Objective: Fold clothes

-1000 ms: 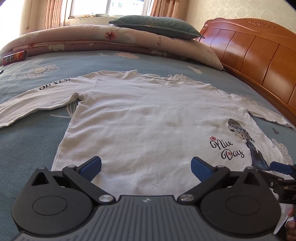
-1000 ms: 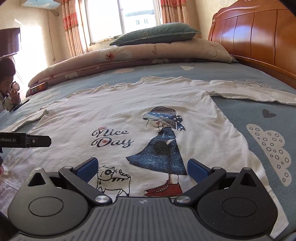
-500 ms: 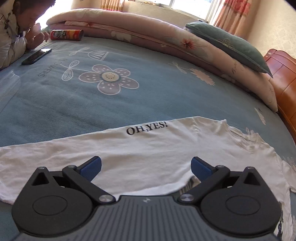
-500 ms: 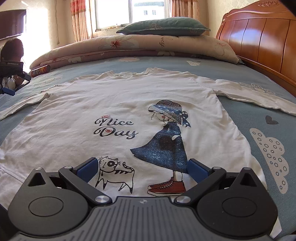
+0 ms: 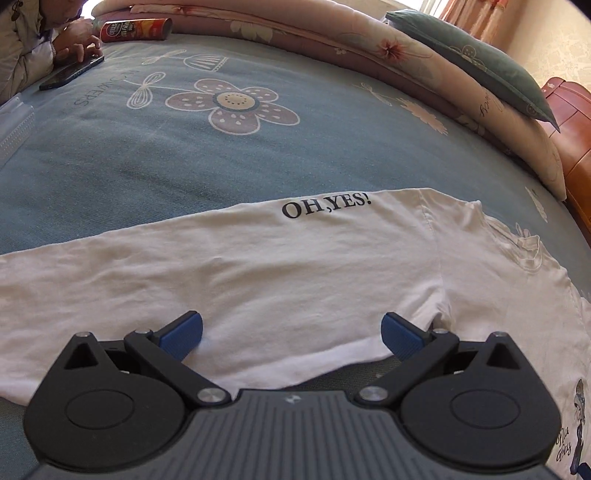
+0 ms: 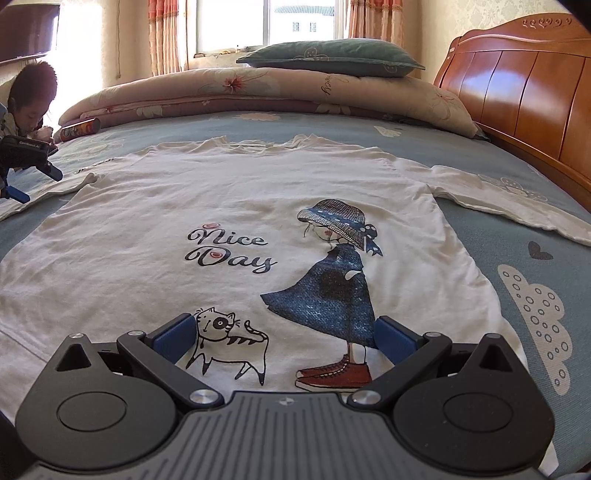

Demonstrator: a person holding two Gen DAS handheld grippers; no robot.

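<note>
Left hand-held gripper [image 5: 291,332] hangs low over the near edge of the shirt's left sleeve [image 5: 221,273], its blue fingers spread wide with nothing between them. That spread suits the job, as I judge it: the sleeve lies flat, so the fingers must straddle its hem before they can pinch it. It sits on the sleeve's hem side, just outward of the armpit seam, which looks like a sensible place to lift the sleeve and swing it over the body.

The right hand-held gripper [image 6: 284,336] is likewise open and empty, poised at the shirt's bottom hem, above the printed cat and red shoes. It may be waiting there to hold the hem down, though that is only a guess.

The white long-sleeved shirt [image 6: 258,206] is spread face up on the blue bed [image 5: 184,147], collar toward the rolled quilt [image 6: 258,88], both sleeves stretched out sideways. Laid out this smoothly, it is ready for folding, and no fold has yet been made.

Beyond the left sleeve, well apart from the shirt, a snack can [image 5: 136,29] and a phone [image 5: 72,72] lie on the bed, where a person [image 6: 31,98] leans.
</note>
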